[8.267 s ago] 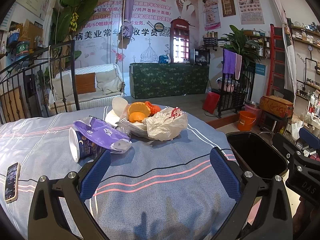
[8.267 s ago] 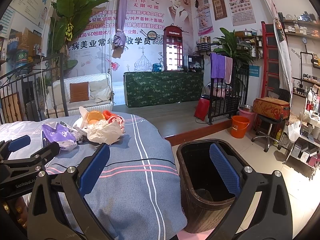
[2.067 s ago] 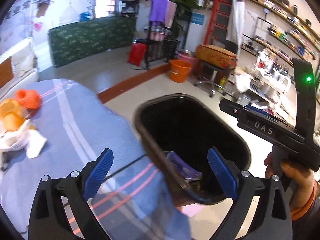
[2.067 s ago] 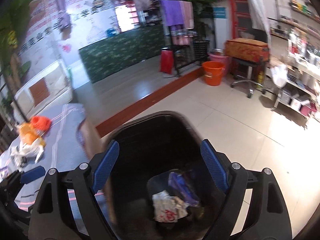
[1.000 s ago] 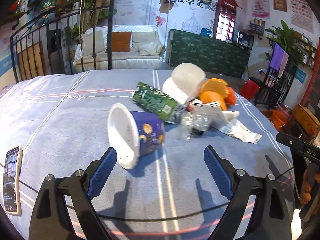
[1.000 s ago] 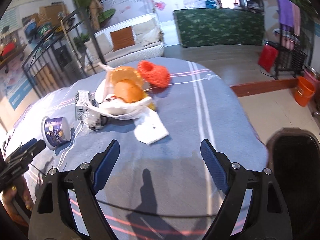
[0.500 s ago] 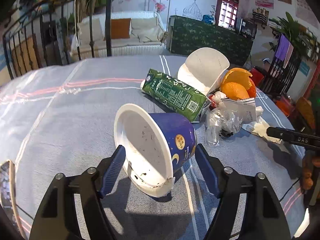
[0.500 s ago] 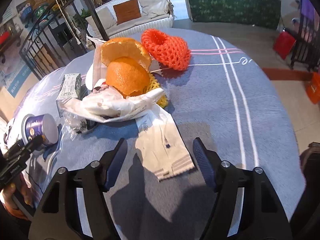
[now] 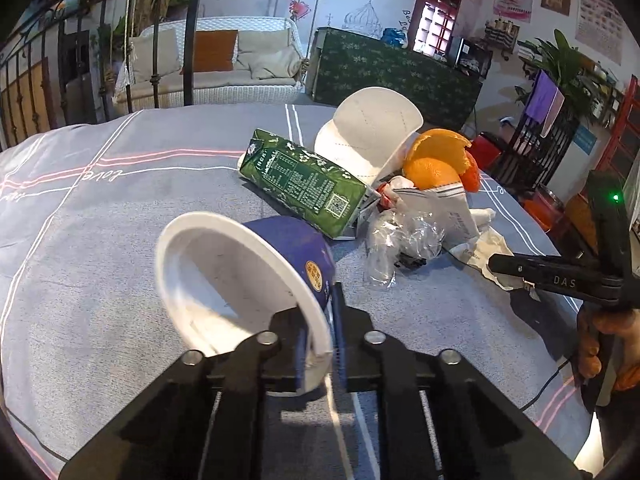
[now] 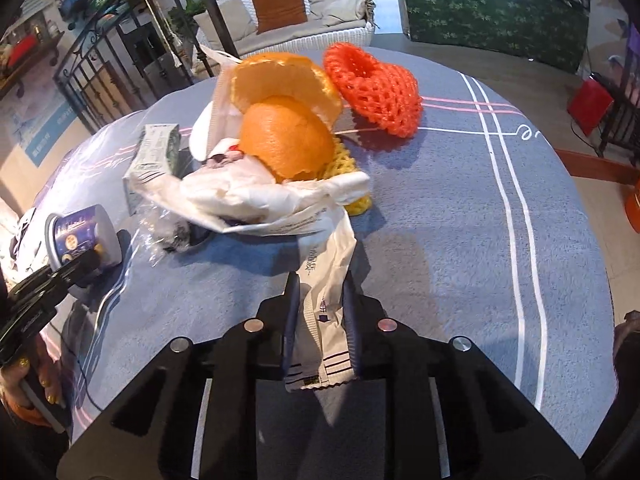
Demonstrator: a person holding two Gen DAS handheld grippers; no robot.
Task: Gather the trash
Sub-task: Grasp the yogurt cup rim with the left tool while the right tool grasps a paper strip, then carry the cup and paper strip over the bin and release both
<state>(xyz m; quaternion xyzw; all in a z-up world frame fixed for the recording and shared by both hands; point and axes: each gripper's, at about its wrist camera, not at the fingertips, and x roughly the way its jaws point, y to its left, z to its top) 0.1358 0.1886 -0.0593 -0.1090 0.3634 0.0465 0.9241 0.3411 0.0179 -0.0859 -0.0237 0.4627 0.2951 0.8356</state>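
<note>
Left gripper (image 9: 320, 332): jaws drawn narrow and clamped on the rim of the purple paper cup (image 9: 256, 276). The cup lies on its side on the grey striped tablecloth (image 9: 100, 240), white mouth turned toward the camera, at about 6 o'clock of the trash pile.

Right gripper (image 10: 320, 320): jaws narrow, pinching the white paper wrapper (image 10: 324, 304). The wrapper runs from between the fingers toward 12 o'clock, where its far end touches the crumpled white paper (image 10: 256, 200) beneath the peel.

Trash pile, left wrist view: green drink carton (image 9: 300, 182) on its side at 12 o'clock of the cup; white paper bowl (image 9: 368, 136) tilted behind the carton at 1 o'clock; orange peel (image 9: 436, 164) at 2 o'clock, resting against the bowl; crumpled clear plastic (image 9: 400, 240) at 3 o'clock of the cup, just beside the carton.

Right wrist view: orange foam fruit net (image 10: 376, 88) sits on the cloth at 1 o'clock of the peel, close beside it. A yellow net (image 10: 348, 168) shows under the peel's lower edge. The cup appears at 9 o'clock of this view, with the left gripper on it.
</note>
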